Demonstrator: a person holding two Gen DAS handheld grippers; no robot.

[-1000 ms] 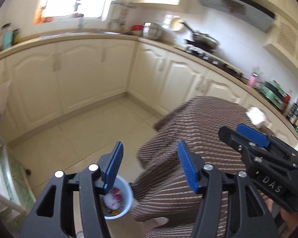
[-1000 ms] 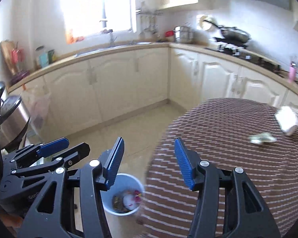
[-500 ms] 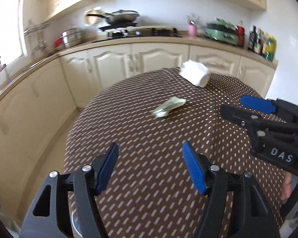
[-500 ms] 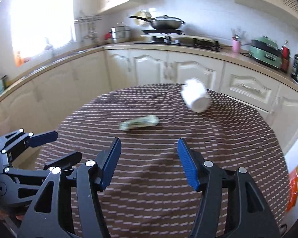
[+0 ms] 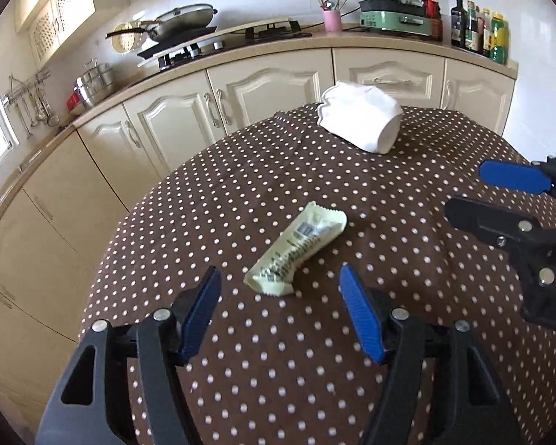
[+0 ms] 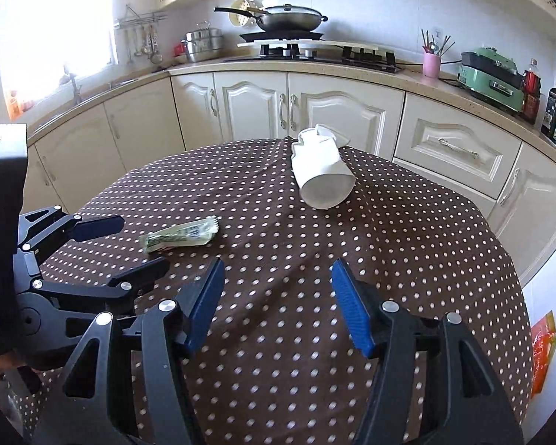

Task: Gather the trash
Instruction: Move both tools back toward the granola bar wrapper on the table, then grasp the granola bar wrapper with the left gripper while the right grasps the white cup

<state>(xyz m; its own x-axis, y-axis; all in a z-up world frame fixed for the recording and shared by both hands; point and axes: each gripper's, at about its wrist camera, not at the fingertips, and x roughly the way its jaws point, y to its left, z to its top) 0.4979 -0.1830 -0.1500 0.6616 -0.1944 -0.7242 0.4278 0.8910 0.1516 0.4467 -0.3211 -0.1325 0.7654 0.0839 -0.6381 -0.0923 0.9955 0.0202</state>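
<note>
A pale green snack wrapper (image 5: 300,248) lies flat on the round table with a brown dotted cloth (image 5: 241,378). My left gripper (image 5: 280,280) hovers open just short of the wrapper's near end, and its pads do not touch it. From the right wrist view the same left gripper (image 6: 144,243) reaches in from the left beside the wrapper (image 6: 181,235). A crumpled white paper cup (image 6: 322,178) lies on its side farther back, also seen as the cup (image 5: 359,122). My right gripper (image 6: 278,269) is open and empty over bare cloth (image 6: 426,259), well short of the cup. It shows as the right gripper (image 5: 465,191).
Cream cabinets (image 6: 315,111) and a counter wrap around behind the table, with a hob and wok (image 6: 289,15), a pink utensil cup (image 6: 432,65), a green appliance (image 6: 489,70) and bottles (image 5: 478,29). An orange bag (image 6: 543,348) lies on the floor at the right.
Both views swung from the floor bin beside the table onto the tabletop. Both grippers moved in over the cloth, the left one up to the wrapper. Both jaws stand slightly wider.
</note>
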